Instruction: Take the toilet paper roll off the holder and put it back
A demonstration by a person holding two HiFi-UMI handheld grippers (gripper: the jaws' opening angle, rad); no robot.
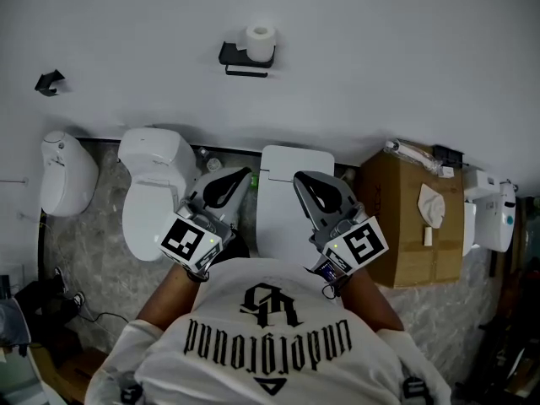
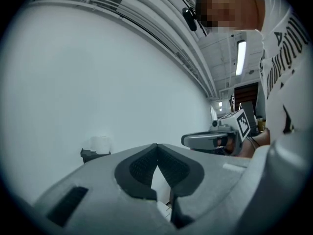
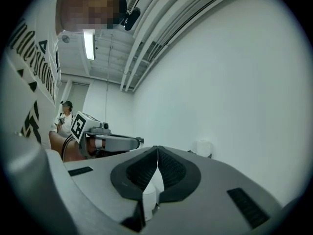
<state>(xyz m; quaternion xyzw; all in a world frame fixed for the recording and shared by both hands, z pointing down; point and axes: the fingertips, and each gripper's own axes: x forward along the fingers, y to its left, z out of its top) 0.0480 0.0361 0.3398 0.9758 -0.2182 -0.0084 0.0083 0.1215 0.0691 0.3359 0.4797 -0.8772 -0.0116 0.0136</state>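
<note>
One white wall (image 1: 380, 49) fills the view above a cardboard box (image 1: 405, 218), and a black holder (image 1: 245, 57) on it carries the toilet paper roll (image 1: 260, 40), upright and well apart from both claws. To lift it well, I judge a claw must first spread, come in level and close softly on the roll's sides without crushing it. Left gripper (image 1: 243, 175) and right gripper (image 1: 300, 178) sit side by side, pointing level at the wall, each with jaws pressed together on nothing.
</note>
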